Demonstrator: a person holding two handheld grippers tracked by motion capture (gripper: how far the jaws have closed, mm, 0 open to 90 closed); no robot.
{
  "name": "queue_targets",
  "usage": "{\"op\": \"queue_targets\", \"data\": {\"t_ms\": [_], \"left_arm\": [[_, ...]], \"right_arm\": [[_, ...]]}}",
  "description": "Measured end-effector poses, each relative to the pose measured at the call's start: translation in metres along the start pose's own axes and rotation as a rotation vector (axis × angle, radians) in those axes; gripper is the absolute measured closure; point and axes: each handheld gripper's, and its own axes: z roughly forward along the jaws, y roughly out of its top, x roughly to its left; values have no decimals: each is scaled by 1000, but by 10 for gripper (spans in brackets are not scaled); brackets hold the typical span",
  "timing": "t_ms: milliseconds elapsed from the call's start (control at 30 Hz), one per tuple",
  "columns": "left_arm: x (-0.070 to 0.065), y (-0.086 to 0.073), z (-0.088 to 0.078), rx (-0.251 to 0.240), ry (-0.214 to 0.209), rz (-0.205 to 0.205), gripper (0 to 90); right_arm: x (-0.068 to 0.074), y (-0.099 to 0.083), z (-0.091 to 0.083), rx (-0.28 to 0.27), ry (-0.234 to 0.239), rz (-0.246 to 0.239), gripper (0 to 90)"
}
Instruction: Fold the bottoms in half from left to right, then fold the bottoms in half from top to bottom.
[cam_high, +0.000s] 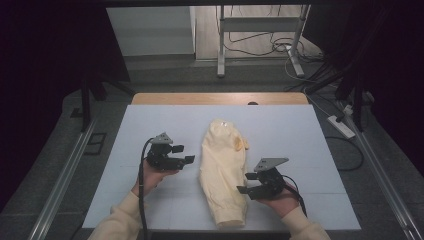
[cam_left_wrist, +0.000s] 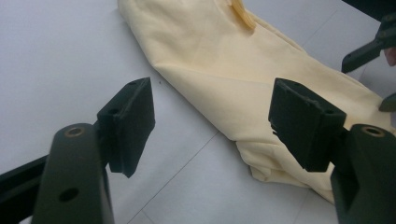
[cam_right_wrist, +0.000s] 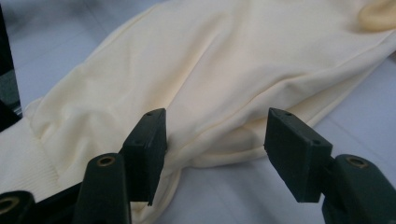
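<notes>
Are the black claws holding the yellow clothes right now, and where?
Nothing is held. The left gripper is open beside the pale yellow garment. The right gripper is open too, its jaws apart at the cloth's edge, not pinching it.

Cream sleeves (cam_high: 122, 220), black cabled hand-held grippers (cam_high: 189, 159)

High view looks down from afar; both tongs views closely share the cream garment (cam_high: 223, 172).

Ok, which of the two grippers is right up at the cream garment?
The right gripper: its open jaws sit at the cream garment's edge. The left gripper stands off on bare white table.
</notes>
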Motion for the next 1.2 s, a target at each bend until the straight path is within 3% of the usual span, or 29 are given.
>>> {"op": "queue_targets", "data": {"t_ms": [167, 333, 400, 533, 1200], "left_arm": [[-1, 0, 1, 1, 0, 3, 306], [-1, 0, 2, 4, -2, 5, 306], [0, 0, 2, 6, -2, 7, 306], [0, 0, 2, 8, -4, 8, 305], [2, 3, 9, 17, -2, 12, 304]], "right_arm": [[-9, 1, -2, -35, -3, 5, 371], [-16, 1, -4, -33, -24, 23, 368], [-17, 1, -5, -35, -54, 22, 368], [-21, 1, -6, -39, -56, 30, 368], [-27, 3, -2, -20, -76, 21, 365]]}}
